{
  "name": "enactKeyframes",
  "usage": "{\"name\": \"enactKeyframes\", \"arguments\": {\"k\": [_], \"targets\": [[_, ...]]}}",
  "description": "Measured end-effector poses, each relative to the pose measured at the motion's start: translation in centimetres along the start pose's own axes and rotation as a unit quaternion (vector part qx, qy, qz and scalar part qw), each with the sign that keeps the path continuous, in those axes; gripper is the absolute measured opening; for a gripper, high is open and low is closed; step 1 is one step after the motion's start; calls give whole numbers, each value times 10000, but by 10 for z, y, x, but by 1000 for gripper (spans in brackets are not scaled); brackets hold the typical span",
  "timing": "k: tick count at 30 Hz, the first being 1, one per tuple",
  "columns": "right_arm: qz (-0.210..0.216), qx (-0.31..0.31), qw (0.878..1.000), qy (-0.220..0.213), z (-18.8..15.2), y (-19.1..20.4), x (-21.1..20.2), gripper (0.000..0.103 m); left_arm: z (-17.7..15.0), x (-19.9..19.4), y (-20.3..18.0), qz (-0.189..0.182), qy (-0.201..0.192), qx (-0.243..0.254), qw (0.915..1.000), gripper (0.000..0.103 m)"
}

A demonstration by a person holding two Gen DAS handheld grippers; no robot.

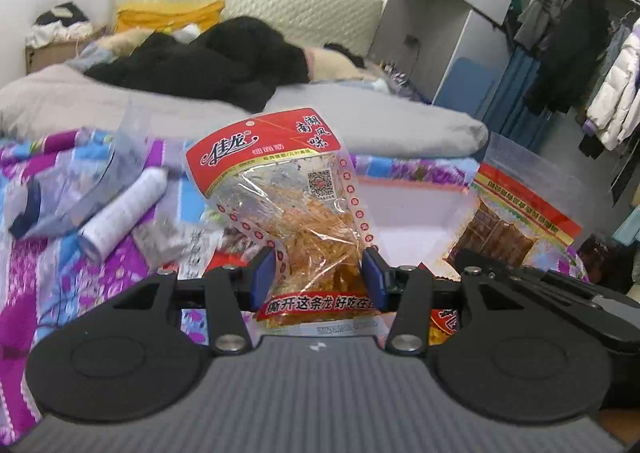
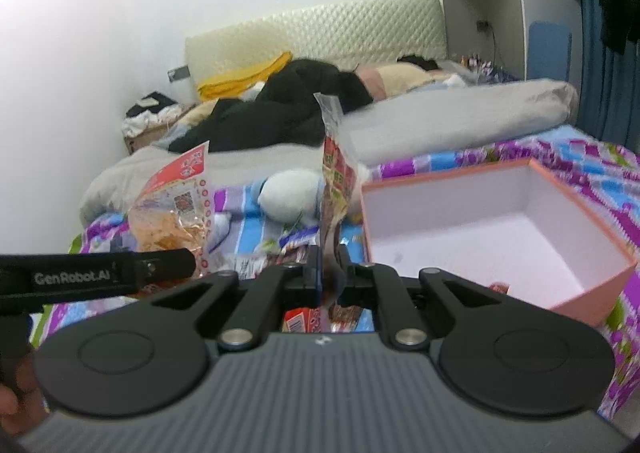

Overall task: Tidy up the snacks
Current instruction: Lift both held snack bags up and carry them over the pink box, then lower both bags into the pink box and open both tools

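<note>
My left gripper (image 1: 320,273) is shut on a red-topped clear snack packet (image 1: 292,189) of orange strips and holds it upright above the bed. It also shows in the right wrist view (image 2: 176,209), with the left gripper's black body in front of it. My right gripper (image 2: 329,269) is shut on a second snack packet (image 2: 336,181), seen edge-on, red and brown; in the left wrist view it hangs at the right (image 1: 516,209). An open pink box (image 2: 592,285) with a white inside lies on the bed just right of the right gripper.
The floral bedsheet (image 1: 60,285) carries a white tube (image 1: 120,213), clear bags and more small packets (image 2: 298,239). A white-blue plush toy (image 2: 288,193) lies behind. A grey quilt, black clothes and a headboard are at the back; a clothes rack (image 1: 580,53) stands right.
</note>
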State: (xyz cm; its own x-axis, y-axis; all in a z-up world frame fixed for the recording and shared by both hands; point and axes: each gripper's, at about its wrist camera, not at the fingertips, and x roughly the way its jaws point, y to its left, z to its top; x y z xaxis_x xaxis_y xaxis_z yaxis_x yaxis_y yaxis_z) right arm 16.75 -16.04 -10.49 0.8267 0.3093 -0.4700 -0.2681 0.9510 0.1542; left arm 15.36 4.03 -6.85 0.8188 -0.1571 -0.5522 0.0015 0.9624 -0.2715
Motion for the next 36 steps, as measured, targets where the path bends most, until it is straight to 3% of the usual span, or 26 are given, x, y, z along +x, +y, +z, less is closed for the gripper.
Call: {"name": "enactKeyframes", "arguments": {"k": [10, 17, 25, 36], "targets": [[-124, 25, 9990, -435, 42, -27, -17, 9, 43, -5, -48, -312, -285, 328, 9986, 54], [-348, 111, 9978, -544, 57, -59, -18, 9, 57, 17, -89, -603, -211, 582, 9963, 54], [-704, 356, 9966, -248, 53, -107, 8, 9, 56, 84, -126, -845, 259, 768, 9931, 53], [-971, 670, 9921, 424, 32, -161, 71, 9, 42, 200, -141, -889, 1046, 879, 9866, 54]]}}
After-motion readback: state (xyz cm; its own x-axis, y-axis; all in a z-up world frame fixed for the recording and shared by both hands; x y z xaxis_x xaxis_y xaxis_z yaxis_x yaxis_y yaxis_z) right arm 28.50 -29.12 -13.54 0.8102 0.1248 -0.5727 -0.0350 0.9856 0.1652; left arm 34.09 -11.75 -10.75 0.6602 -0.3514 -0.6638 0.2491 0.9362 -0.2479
